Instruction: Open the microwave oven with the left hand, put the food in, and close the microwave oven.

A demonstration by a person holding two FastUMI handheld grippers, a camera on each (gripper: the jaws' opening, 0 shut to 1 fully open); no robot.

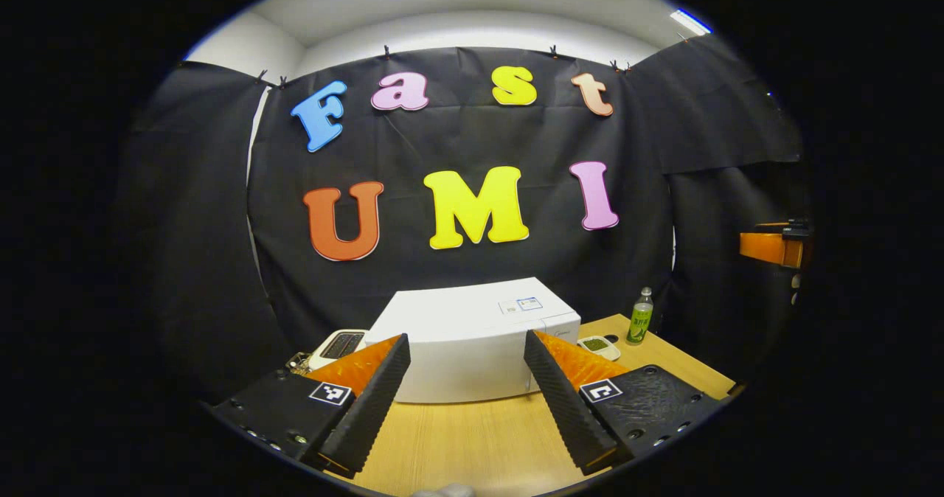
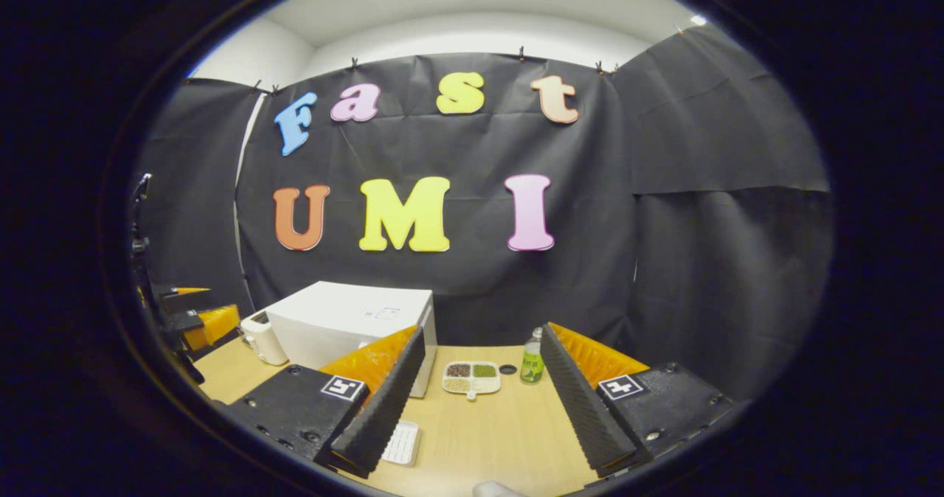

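Nothing's started yet. The microwave (image 1: pixel 472 342) sits shut on the wooden table (image 1: pixel 472 438), straight ahead of the left gripper (image 1: pixel 466 386), whose jaws are spread wide and empty. The right gripper (image 2: pixel 483 401) is open and empty too, with the food tray (image 2: pixel 472 377) on the table just right of the microwave. Next up looks like the left gripper going in for the door.

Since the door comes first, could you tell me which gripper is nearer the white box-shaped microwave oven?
Left. The left gripper faces the white box-shaped microwave oven head-on, apart from it; the right gripper hangs off to its right, pointing past it.
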